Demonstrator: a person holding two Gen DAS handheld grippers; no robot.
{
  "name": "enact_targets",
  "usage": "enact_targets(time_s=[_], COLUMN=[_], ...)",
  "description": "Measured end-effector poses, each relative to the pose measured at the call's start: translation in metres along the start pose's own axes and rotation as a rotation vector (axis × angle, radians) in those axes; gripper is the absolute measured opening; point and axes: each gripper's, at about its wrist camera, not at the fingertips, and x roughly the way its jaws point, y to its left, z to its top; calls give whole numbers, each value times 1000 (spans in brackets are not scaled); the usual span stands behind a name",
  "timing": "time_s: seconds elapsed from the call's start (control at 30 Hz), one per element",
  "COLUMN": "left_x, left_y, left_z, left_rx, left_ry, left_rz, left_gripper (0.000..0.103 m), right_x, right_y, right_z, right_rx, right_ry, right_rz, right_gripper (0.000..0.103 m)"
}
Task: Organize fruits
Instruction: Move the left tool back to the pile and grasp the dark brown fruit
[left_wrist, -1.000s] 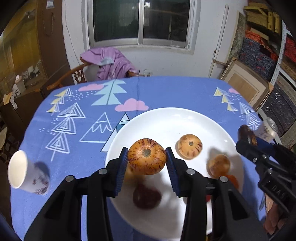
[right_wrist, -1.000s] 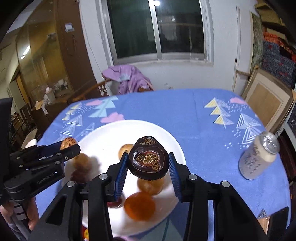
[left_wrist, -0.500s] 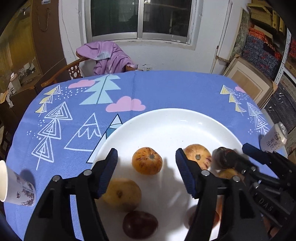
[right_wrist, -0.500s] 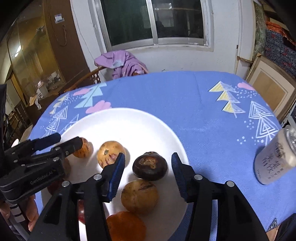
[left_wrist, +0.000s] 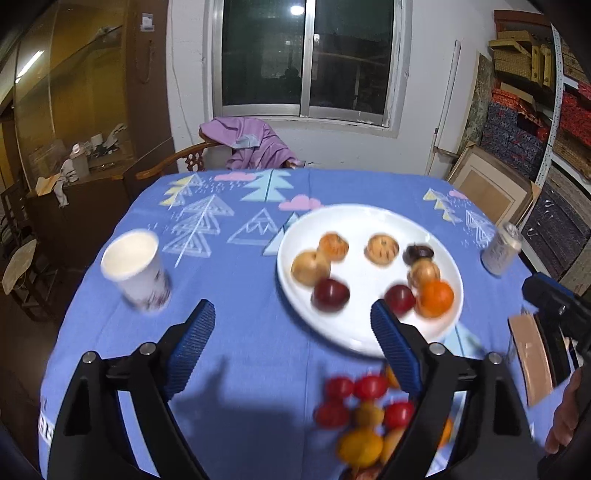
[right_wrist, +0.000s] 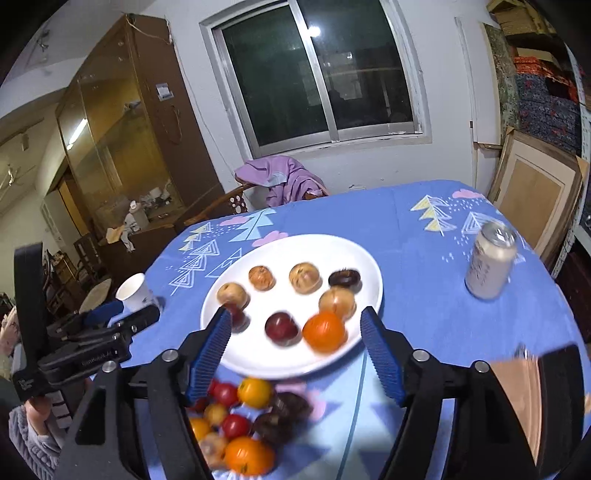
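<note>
A white plate (left_wrist: 354, 221) (right_wrist: 295, 243) on the blue tablecloth holds several fruits: an orange (left_wrist: 435, 298) (right_wrist: 324, 331), two dark red plums (left_wrist: 330, 294) (right_wrist: 282, 325), several tan passion fruits (left_wrist: 382, 248) (right_wrist: 304, 277) and a dark one (left_wrist: 418, 253) (right_wrist: 344, 278). A heap of loose fruits (left_wrist: 364, 413) (right_wrist: 240, 424) lies on the cloth in front of the plate. My left gripper (left_wrist: 291, 347) is open and empty, above the cloth before the plate. My right gripper (right_wrist: 295, 354) is open and empty, over the plate's near rim.
A white paper cup (left_wrist: 135, 267) (right_wrist: 133, 295) stands at the left. A drinks can (left_wrist: 500, 253) (right_wrist: 489, 260) stands at the right. A brown flat object (left_wrist: 530, 363) (right_wrist: 517, 398) lies near the front right. A chair with purple cloth (left_wrist: 245, 146) is behind the table.
Both grippers let go of their fruits onto the plate, opened wide and pulled back and up. The loose fruit heap, cup and can have come into view.
</note>
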Motion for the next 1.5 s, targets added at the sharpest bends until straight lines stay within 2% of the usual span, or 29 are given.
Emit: enact_targets(time_s=[0.17, 0.27, 0.37, 0.63, 0.93, 1.0, 1.23, 1.33, 1.5], left_x=[-22, -23, -24, -18, -4, -2, 2, 2, 2], left_y=[0, -4, -9, -40, -41, -39, -44, -45, -42], left_z=[-79, -110, -126, -140, -137, -136, -137, -137, -137], left_rx=[34, 73, 97, 236, 224, 217, 234, 232, 219], left_ry=[24, 49, 68, 92, 145, 149, 179, 181, 181], left_rz=[-29, -38, -80, -90, -104, -114, -164, -179, -186], left_gripper=[84, 84, 84, 84, 84, 81, 56, 49, 45], right_x=[-9, -4, -2, -7, -7, -7, -6, -6, -6], right_y=[-3, -10, -19, -29, -26, -26, -25, -25, -25], right_z=[-50, -63, -62, -59, -58, -58, -58, -58, -58], right_rx=[-13, 6, 48, 98, 84, 85, 83, 86, 84], right_ry=[37, 81, 93, 77, 82, 84, 88, 90, 90], right_rz=[-19, -35, -19, 0, -2, -4, -5, -4, -5], right_gripper=[75, 75, 75, 79, 85, 85, 85, 85, 85])
